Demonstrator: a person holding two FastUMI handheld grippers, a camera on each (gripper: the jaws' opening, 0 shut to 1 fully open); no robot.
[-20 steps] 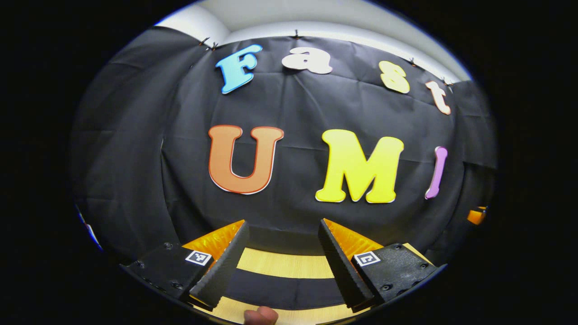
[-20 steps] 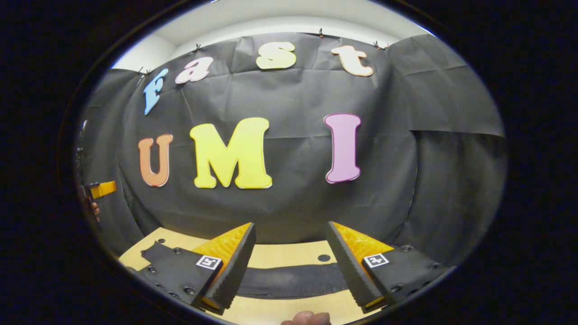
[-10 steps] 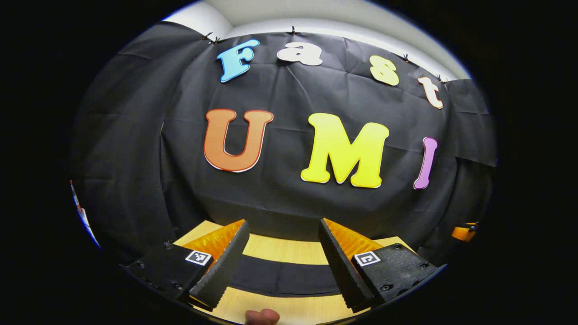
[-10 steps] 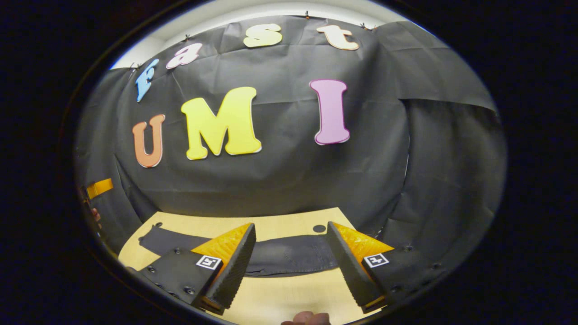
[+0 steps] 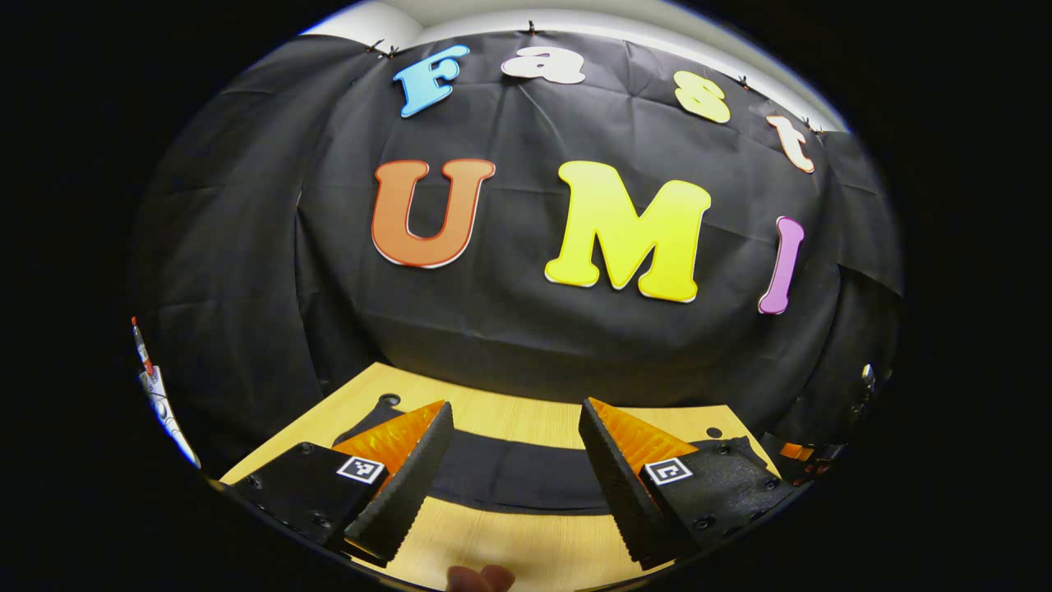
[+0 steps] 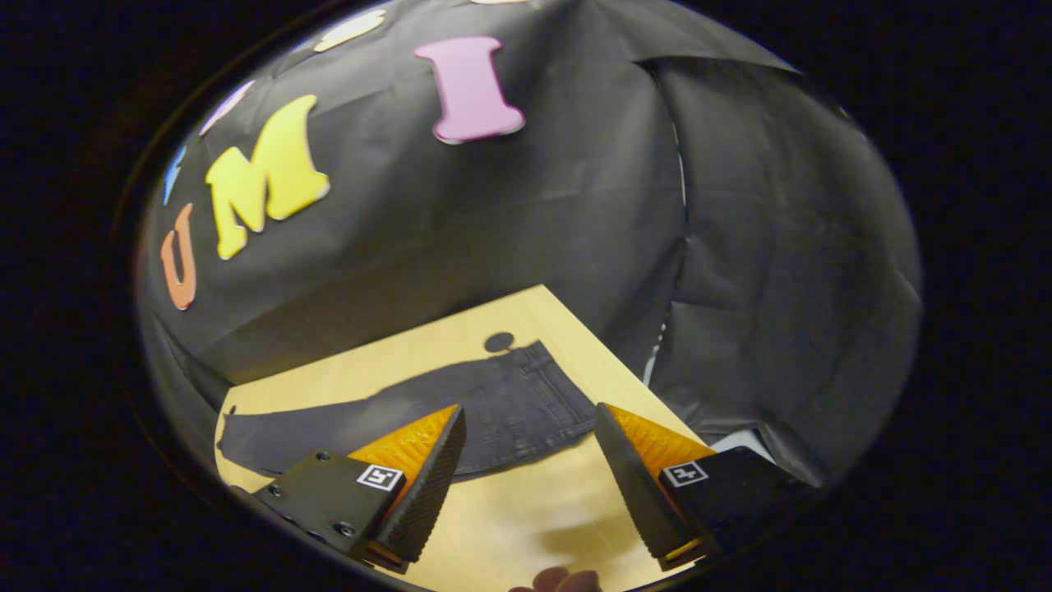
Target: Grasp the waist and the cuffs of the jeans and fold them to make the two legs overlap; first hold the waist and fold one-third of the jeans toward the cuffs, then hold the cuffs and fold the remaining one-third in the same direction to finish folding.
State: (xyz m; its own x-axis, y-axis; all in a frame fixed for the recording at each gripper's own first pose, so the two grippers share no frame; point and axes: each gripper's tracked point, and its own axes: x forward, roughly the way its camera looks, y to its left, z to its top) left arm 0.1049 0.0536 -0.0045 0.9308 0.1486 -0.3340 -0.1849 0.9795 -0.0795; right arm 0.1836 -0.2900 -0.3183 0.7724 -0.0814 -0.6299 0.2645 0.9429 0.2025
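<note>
Lying flat across a light wooden table (image 6: 526,510): dark jeans (image 6: 493,411) (black cloth walls behind). Left gripper (image 5: 514,460) and right gripper (image 6: 530,469) spread wide, empty.

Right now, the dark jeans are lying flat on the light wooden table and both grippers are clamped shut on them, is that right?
Not quite. The dark jeans do lie flat on the light wooden table, but both grippers are open and hold nothing. The left gripper view shows the left gripper open, the right gripper view the right gripper.
</note>
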